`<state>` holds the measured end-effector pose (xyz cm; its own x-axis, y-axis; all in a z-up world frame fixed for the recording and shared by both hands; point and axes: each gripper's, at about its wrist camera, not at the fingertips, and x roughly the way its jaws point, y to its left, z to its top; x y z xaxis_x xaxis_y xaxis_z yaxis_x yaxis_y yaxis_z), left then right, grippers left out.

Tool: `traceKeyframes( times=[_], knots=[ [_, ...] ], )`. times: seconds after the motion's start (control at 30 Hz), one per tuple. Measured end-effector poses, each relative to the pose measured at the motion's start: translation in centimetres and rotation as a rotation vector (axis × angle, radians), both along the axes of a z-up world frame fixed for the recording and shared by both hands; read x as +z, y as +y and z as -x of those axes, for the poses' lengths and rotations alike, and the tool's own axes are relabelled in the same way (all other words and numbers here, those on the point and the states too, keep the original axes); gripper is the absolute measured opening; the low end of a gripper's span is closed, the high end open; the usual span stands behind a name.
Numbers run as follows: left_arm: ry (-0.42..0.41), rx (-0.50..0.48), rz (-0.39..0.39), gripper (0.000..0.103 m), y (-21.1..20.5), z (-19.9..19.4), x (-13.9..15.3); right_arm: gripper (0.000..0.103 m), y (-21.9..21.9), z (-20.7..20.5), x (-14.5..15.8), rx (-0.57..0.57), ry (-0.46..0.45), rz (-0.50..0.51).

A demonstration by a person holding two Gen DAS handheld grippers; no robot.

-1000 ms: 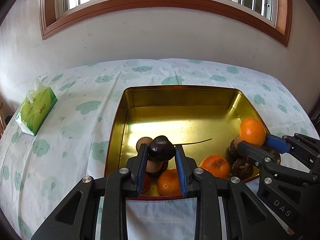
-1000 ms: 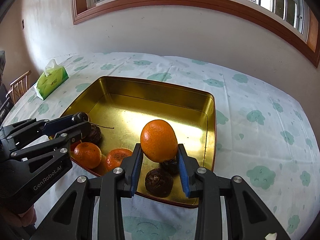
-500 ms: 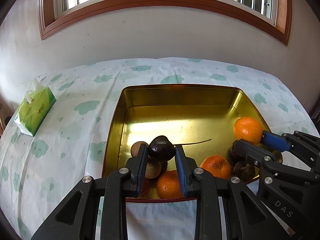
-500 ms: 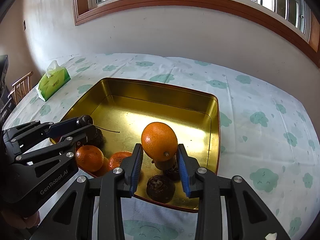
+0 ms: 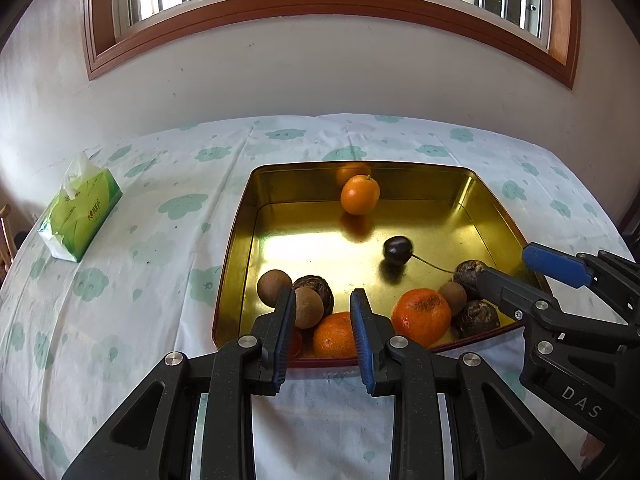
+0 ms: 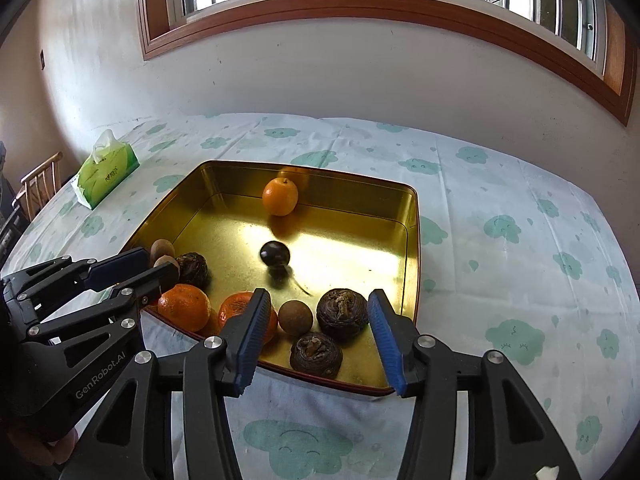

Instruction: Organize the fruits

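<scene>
The right gripper [image 6: 318,330] hangs over the near edge of the gold tray [image 6: 412,248] with its jaws opening and nothing between its blue pads [image 6: 386,330]; two dark wrinkled fruits [image 6: 342,308] and a small brown round fruit [image 6: 295,317] lie on the tray floor below the gap. The left gripper [image 5: 322,338] stands at the tray's near left corner [image 5: 224,312], its jaws narrowly parted and empty, with a mandarin [image 5: 334,334] seen between the pads and brown round fruits [image 5: 274,286] just beyond its left finger. A second mandarin [image 5: 421,316] sits to the right of it, near more dark fruits. In the middle of the tray floor lies a dark cherry [image 5: 397,250] with a thin stem trailing toward the right side. An orange [image 5: 359,195] lies against the far wall of the tray, well apart from the other fruit. The tray rests on a white tablecloth with green cloud prints [image 5: 120,280]. A green tissue pack [image 5: 80,216] lies to the left, below a wood-framed window [image 5: 320,4].
</scene>
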<state>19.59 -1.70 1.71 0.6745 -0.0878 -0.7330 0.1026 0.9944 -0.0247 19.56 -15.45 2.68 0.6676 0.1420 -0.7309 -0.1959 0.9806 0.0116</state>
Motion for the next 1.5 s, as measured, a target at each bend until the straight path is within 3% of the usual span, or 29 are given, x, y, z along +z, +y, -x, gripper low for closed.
traceKeyframes(
  times=[0.43, 0.53, 0.97, 1.5],
  knots=[
    [-0.02, 0.037, -0.007, 0.03, 0.7, 5.4, 1.2, 0.06, -1.0, 5.1, 0.9, -0.059, 0.009, -0.044],
    [-0.011, 0.051, -0.008, 0.03, 1.1, 6.5, 1.1, 0.068, -0.8, 6.7, 1.1, -0.069, -0.004, -0.031],
    [-0.017, 0.082, -0.02, 0.03, 1.6, 11.3, 1.2, 0.069, 0.1, 11.4, 1.2, -0.08, -0.029, -0.026],
    [-0.026, 0.068, -0.03, 0.03, 1.1, 13.5, 1.5, 0.069, 0.7, 12.8, 0.7, -0.08, -0.024, -0.004]
  ],
)
